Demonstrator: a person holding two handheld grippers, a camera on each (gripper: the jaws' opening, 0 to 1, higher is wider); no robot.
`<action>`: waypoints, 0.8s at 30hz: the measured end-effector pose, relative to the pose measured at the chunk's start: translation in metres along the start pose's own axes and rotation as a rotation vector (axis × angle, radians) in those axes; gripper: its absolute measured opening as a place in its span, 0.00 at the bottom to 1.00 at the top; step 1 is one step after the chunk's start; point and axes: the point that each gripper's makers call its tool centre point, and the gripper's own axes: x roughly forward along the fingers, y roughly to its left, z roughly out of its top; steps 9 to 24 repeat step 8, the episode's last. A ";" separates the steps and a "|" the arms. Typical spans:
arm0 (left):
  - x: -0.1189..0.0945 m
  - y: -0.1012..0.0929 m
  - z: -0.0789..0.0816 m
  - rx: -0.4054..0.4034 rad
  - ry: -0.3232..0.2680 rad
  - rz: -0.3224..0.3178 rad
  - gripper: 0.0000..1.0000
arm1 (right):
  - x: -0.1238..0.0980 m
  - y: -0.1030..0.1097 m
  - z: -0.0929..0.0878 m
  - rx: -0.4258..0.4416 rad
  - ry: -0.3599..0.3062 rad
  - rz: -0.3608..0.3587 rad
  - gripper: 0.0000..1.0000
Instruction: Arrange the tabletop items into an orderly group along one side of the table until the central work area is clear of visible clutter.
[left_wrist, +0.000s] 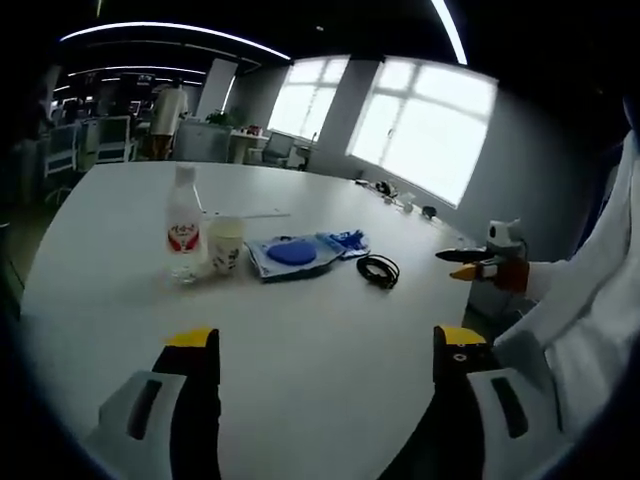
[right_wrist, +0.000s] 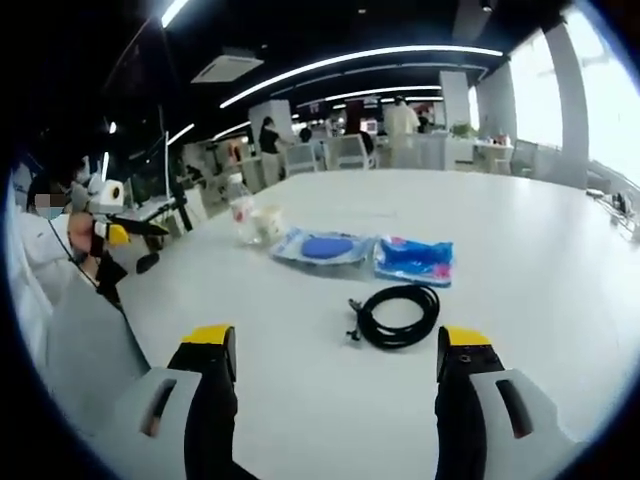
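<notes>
- In the left gripper view, the left gripper (left_wrist: 328, 362) hangs over the near part of the white table (left_wrist: 300, 330), its two yellow-tipped jaws spread wide apart with nothing between them.
- A clear plastic bottle (left_wrist: 184, 236) with a red label and white cap stands upright toward the left of the table.
- A pale paper cup (left_wrist: 225, 244) stands just beside the bottle on its right, close enough that I cannot tell whether they touch.
- Right of the cup lies a flat clear packet with a blue round thing inside (left_wrist: 291, 253), and against its right end a smaller blue and clear packet (left_wrist: 345, 241).
- A coiled black cable (left_wrist: 379, 270) lies near that packet, a little nearer the camera.
- At the right edge the other gripper (left_wrist: 478, 264) reaches in from a white sleeve (left_wrist: 590, 300); its tips look close together, but this is too small to be sure.
- In the right gripper view, the right gripper (right_wrist: 336, 368) is over the table (right_wrist: 520, 230), jaws wide open and holding nothing.
- The same things sit in a loose row: bottle (right_wrist: 240, 211) and cup (right_wrist: 266, 224) at the left, then the packet with the blue disc (right_wrist: 324, 247), then the blue packet (right_wrist: 414, 259).
- The black cable (right_wrist: 398, 315) lies nearest, just beyond the open jaws and between them.
- Far left, a person in white holds the other gripper (right_wrist: 125, 232).
</notes>
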 end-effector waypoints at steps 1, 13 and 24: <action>0.000 0.000 0.000 0.001 0.000 0.000 0.90 | 0.000 0.000 0.000 0.001 -0.001 0.000 0.82; 0.002 -0.001 0.001 -0.003 -0.006 0.000 0.90 | 0.000 -0.001 0.000 0.000 0.000 0.001 0.82; 0.002 -0.001 0.001 -0.003 -0.006 0.000 0.90 | 0.000 -0.001 0.000 0.000 0.000 0.001 0.82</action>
